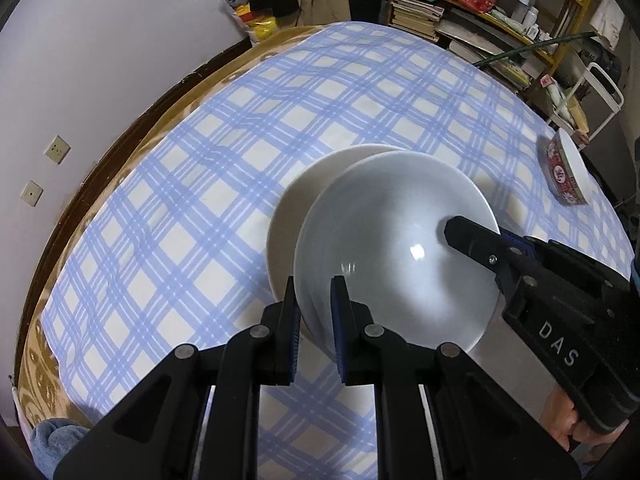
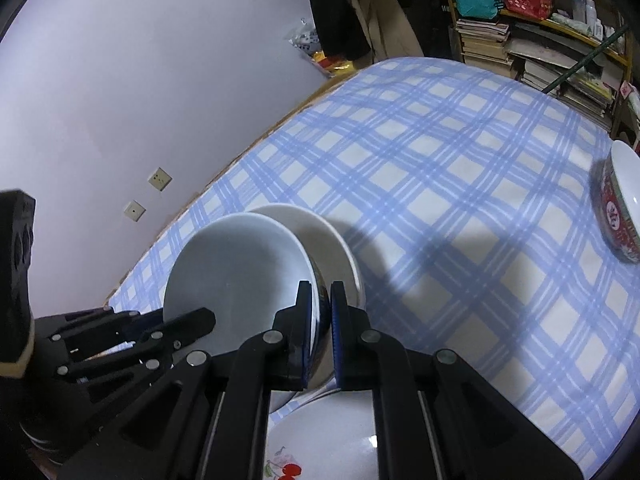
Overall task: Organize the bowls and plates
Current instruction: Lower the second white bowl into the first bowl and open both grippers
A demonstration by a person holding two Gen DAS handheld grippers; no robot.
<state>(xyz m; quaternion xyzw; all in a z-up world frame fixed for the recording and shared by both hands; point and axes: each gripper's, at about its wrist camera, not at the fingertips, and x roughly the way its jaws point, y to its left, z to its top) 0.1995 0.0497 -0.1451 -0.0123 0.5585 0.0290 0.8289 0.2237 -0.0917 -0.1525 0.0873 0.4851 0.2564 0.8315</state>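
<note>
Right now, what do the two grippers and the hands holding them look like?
Both grippers, left and right, are matte black plastic linkages with round silver pivot pins and flat fingers faced with blue ribbed pads. The right one's body carries white raised letters "DAS". A bare hand shows under it; no sleeve or cable is visible.

Pale grey bowl point(image 1: 394, 248), tilted, raised above white plate point(image 1: 308, 196). Red patterned bowl point(image 2: 620, 216) upright, well apart at the checked cloth's far right. Cherry-printed plate point(image 2: 320, 440) at near edge.
</note>
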